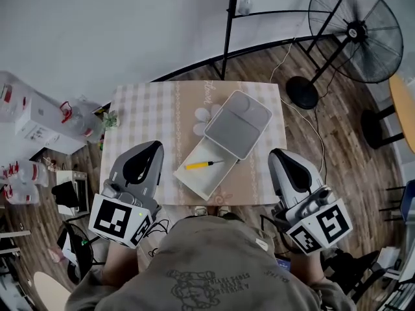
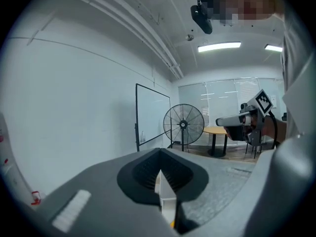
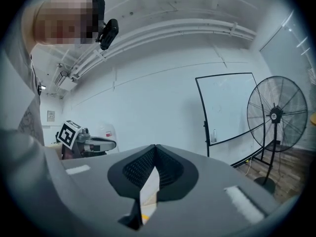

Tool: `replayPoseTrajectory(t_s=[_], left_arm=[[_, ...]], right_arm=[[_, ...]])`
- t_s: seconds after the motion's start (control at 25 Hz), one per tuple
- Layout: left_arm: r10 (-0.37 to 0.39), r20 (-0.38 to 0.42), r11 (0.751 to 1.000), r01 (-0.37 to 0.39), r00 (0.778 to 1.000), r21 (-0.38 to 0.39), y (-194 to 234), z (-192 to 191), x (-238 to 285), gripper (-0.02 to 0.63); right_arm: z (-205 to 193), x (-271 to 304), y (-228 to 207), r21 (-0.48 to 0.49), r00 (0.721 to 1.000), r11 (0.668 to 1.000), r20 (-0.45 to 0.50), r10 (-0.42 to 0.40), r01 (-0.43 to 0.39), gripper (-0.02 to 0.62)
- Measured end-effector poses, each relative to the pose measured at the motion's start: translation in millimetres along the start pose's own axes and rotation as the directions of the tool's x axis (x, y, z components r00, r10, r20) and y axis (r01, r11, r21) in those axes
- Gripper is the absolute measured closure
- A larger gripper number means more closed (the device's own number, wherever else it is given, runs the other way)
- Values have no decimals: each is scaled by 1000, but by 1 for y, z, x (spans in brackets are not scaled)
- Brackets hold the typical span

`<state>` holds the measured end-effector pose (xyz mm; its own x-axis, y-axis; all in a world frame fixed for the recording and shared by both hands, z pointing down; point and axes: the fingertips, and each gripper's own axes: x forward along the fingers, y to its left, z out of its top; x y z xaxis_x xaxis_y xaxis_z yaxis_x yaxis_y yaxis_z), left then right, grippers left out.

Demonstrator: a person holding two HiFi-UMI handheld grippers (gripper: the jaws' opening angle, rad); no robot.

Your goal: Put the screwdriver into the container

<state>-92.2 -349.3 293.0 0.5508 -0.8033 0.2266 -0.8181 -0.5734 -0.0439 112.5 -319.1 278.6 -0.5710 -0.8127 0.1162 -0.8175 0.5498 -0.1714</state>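
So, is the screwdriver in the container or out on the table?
In. The head view shows the yellow screwdriver lying inside the open part of the container, within its walls.
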Motion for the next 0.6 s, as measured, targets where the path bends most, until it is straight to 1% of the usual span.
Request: replayPoseTrajectory(t_s=[0.2, 0.32, 0.48, 0.6], left_arm=[[31, -30, 1000, -31, 999, 4, 8, -11, -1, 606], [33, -51, 999, -33, 998, -6, 8, -21, -1, 606], [33, -54, 999, -34, 998, -9, 6, -22, -1, 606], [44, -71, 999, -45, 996, -13, 8, -28, -2, 606]], right_arm=[[-13, 12, -8, 16, 1000, 1000, -20, -8, 8, 569], [-20, 14, -11, 39, 999, 999, -32, -8, 9, 569], [-24, 15, -11, 38, 999, 999, -42, -2, 4, 569], [-26, 19, -9, 34, 999, 999, -48, 7, -5, 569]])
